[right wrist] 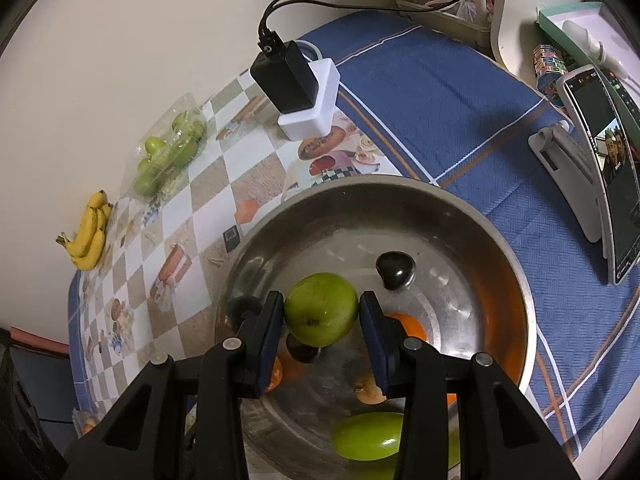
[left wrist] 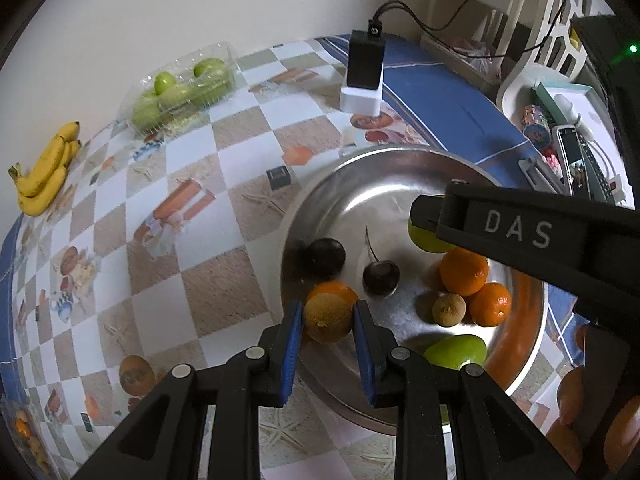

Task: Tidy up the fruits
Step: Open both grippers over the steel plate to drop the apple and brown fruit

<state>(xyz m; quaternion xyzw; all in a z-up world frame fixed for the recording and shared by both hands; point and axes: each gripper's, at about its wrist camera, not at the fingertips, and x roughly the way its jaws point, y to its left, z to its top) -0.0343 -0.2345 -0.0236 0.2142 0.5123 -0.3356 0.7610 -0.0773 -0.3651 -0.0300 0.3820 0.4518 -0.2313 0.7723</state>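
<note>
A steel bowl [left wrist: 384, 168] holds mixed fruit: oranges [left wrist: 464, 270], a dark cherry [left wrist: 381, 277], a dark plum [left wrist: 323, 257], a brown fruit [left wrist: 449, 310] and a green fruit [left wrist: 456, 350]. My left gripper [left wrist: 327, 322] is shut on an orange [left wrist: 326, 316] above the bowl's near left rim. My right gripper [right wrist: 322, 322] is shut on a green apple [right wrist: 321, 308] and holds it above the bowl [right wrist: 400, 188]. The right gripper also shows in the left wrist view [left wrist: 520, 232], over the bowl's right side.
Bananas [left wrist: 44, 172] lie at the far left by the wall. A clear box of green fruit [left wrist: 180, 88] stands beside them. A black charger on a white block [left wrist: 364, 72] stands behind the bowl. A phone on a stand [right wrist: 604, 168] is at the right.
</note>
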